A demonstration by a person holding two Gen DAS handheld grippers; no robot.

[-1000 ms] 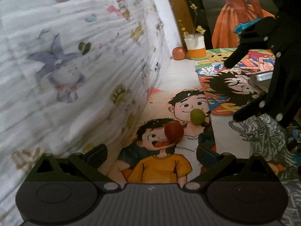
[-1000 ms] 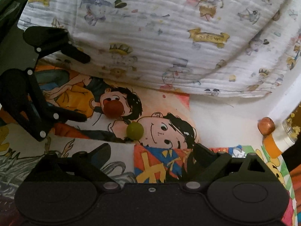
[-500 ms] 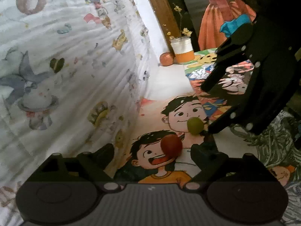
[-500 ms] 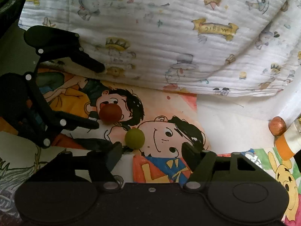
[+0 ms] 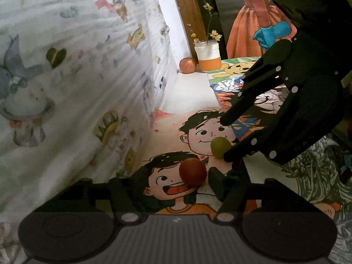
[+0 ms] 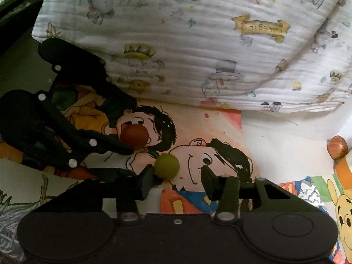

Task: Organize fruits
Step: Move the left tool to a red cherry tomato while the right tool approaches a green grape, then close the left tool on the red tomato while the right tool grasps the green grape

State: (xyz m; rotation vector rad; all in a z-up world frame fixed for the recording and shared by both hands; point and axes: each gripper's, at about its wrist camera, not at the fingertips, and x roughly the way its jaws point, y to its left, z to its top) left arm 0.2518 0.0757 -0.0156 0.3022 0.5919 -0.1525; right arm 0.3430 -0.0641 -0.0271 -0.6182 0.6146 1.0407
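Note:
A red round fruit (image 5: 192,171) and a green round fruit (image 5: 220,147) lie on a cartoon-print mat. My left gripper (image 5: 171,181) is open, with the red fruit between its fingers, close to the right finger. My right gripper (image 6: 176,177) is open, and its left finger touches the green fruit (image 6: 167,166). The red fruit (image 6: 133,135) shows in the right wrist view between the left gripper's fingers. A third, brownish-red fruit (image 5: 187,65) sits far off in the corner; it also shows in the right wrist view (image 6: 337,147).
A white printed blanket (image 5: 77,77) rises like a wall along the mat's edge. A jar (image 5: 208,55) with yellow flowers stands beside the far fruit. More cartoon pictures (image 6: 312,198) cover the surface.
Both grippers moved forward and down onto the fruits. The red fruit now lies between the left fingers, and the right gripper's left finger reaches the green one.

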